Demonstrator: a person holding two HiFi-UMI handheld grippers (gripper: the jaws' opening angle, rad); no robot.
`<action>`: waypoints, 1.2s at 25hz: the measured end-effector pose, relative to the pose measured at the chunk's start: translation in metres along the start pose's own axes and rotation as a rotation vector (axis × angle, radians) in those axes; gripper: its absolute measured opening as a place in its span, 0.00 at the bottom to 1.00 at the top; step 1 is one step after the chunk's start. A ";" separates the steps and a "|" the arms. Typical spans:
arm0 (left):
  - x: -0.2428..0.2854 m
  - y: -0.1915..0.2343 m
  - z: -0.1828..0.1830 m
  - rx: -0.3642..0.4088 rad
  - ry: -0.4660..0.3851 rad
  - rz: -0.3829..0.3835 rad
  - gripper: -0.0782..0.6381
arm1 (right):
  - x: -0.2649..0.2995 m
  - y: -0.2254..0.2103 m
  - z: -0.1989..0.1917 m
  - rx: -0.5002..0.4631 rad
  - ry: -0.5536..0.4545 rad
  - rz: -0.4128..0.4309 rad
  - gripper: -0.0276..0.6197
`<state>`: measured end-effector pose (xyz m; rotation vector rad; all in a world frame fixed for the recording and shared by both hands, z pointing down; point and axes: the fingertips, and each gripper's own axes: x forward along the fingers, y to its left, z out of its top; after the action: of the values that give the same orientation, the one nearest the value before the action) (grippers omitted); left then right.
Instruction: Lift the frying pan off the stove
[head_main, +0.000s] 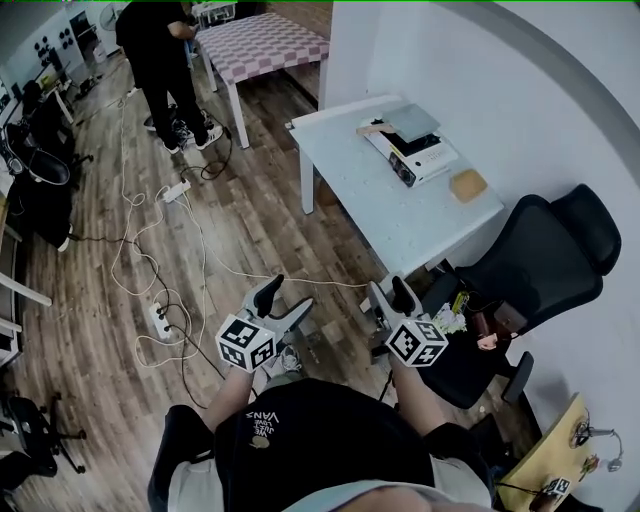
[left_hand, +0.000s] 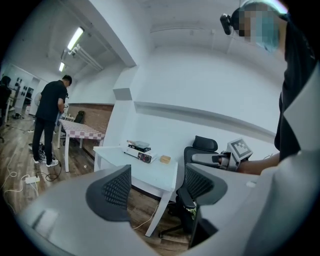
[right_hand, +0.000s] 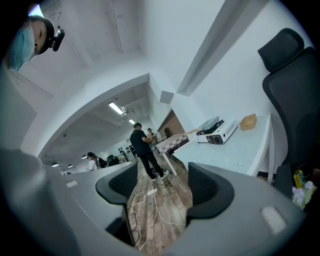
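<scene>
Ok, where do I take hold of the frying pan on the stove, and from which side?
Probably by its handle: it sticks out level from the frying pan, past the stove's end nearest the checkered table. Come in from that end, along the handle; the pan's body looks too wide and flat.

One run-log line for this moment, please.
stage: not started | left gripper: open, empty | right gripper: open, empty | frying pan: on stove, white table, untouched
</scene>
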<state>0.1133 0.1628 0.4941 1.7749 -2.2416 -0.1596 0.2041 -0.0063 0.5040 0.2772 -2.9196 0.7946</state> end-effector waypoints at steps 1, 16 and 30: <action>0.003 0.009 0.004 0.001 0.003 -0.016 0.55 | 0.009 0.002 0.003 0.002 -0.009 -0.010 0.52; 0.037 0.111 0.037 0.013 0.059 -0.196 0.55 | 0.097 0.032 0.010 -0.011 -0.060 -0.140 0.52; 0.085 0.161 0.033 -0.043 0.082 -0.180 0.55 | 0.159 0.004 0.014 0.018 -0.037 -0.151 0.52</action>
<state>-0.0638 0.1169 0.5165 1.9228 -2.0065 -0.1663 0.0474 -0.0342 0.5131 0.5116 -2.8838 0.8015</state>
